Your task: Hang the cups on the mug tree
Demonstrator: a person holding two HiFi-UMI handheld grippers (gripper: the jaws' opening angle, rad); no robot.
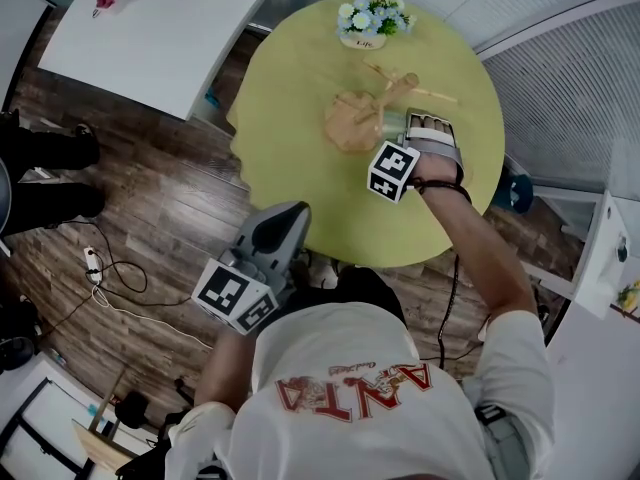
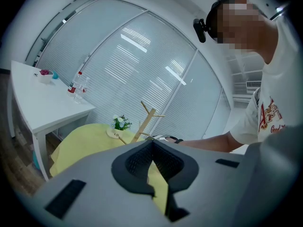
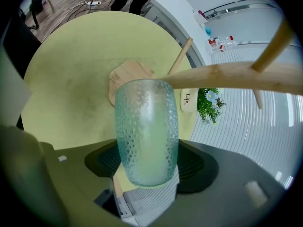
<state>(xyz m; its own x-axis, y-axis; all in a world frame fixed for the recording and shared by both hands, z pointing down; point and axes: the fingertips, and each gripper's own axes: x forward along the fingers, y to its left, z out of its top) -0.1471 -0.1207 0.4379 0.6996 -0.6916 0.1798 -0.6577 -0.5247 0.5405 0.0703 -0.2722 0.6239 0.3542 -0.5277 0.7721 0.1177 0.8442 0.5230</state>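
Note:
A clear dimpled glass cup (image 3: pixel 147 131) sits between the jaws of my right gripper (image 3: pixel 147 157), which is shut on its sides. Right behind it the wooden mug tree's trunk (image 3: pixel 222 74) runs across the right gripper view, with a peg (image 3: pixel 181 56) and the round base (image 3: pixel 127 78) beyond. From the head view, the right gripper (image 1: pixel 402 128) holds the cup (image 1: pixel 392 123) against the mug tree (image 1: pixel 352 120) on the round yellow table (image 1: pixel 290 138). My left gripper (image 1: pixel 285 218) hangs low off the table's near edge. Its pads (image 2: pixel 142 157) meet at the tips with nothing between them.
A small flower pot (image 1: pixel 372 20) stands at the table's far edge, behind the tree. A white rectangular table (image 1: pixel 170 28) stands to the left with bottles (image 2: pixel 78 85) on it. A power strip and cables (image 1: pixel 93 265) lie on the wooden floor. Slatted blinds close the right side.

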